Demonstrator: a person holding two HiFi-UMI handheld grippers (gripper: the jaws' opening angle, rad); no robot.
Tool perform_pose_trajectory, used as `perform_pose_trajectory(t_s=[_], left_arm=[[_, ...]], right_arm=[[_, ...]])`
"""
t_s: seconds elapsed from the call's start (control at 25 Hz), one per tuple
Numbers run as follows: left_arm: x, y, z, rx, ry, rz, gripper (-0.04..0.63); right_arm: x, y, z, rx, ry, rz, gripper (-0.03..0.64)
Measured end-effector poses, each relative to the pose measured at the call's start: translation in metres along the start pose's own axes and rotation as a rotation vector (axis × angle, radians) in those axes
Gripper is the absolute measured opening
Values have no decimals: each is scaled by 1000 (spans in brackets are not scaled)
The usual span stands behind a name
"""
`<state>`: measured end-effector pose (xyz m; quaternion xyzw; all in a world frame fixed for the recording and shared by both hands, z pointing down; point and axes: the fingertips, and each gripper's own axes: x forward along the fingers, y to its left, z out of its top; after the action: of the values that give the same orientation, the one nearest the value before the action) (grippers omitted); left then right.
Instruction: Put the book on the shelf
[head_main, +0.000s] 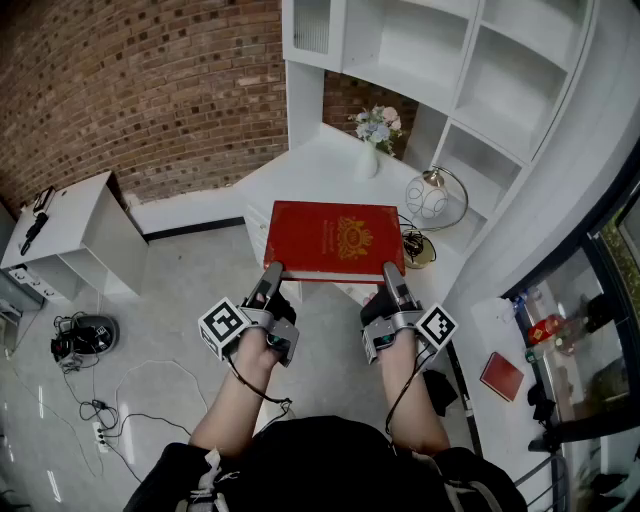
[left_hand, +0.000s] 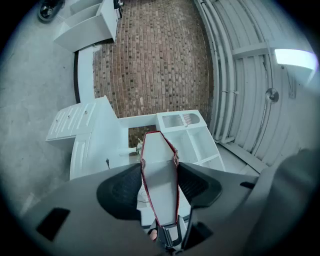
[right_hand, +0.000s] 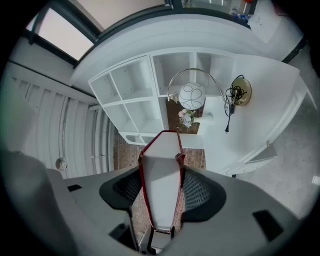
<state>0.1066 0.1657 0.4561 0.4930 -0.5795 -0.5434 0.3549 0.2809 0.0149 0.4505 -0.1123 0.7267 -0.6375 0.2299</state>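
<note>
While the red book (head_main: 335, 240) is held level over the front edge of the white desk (head_main: 300, 165), the left gripper (head_main: 268, 283) and right gripper (head_main: 394, 283) each clamp its near edge. The jaws are spread wide by its thickness and press on both covers (the pale page block fills the gap in both gripper views). Pickup appears done. The book is in no compartment of the shelf (head_main: 500, 75) yet, so carrying, insertion and release are left.

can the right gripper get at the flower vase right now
Probably not: the right gripper is shut on the red book, as is the left gripper, and that book lies between it and the vase.
</note>
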Motion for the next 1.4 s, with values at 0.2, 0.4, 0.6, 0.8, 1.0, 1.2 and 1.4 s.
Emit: perform_pose_trajectory(t_s=[0.2, 0.4, 0.6, 0.8, 1.0, 1.2, 1.4], left_arm=[[0, 0, 3, -7, 6, 11, 238], [-1, 1, 14, -17, 21, -21, 238], [-5, 7, 29, -21, 39, 0, 238], [-8, 14, 52, -36, 73, -9, 238], [-15, 18, 72, -51, 119, -38, 238], [-13, 23, 90, -56, 151, -42, 238], [0, 27, 105, -67, 163, -71, 238]], right_arm=[[2, 2, -3, -3, -4, -3, 256], [7, 1, -13, -15, -17, -11, 258], [12, 4, -26, -31, -33, -13, 258], [23, 2, -48, -47, -61, -24, 259], [28, 6, -69, -81, -102, -19, 258], [37, 8, -84, -94, -130, -17, 259], [53, 0, -89, -96, -139, -26, 259]])
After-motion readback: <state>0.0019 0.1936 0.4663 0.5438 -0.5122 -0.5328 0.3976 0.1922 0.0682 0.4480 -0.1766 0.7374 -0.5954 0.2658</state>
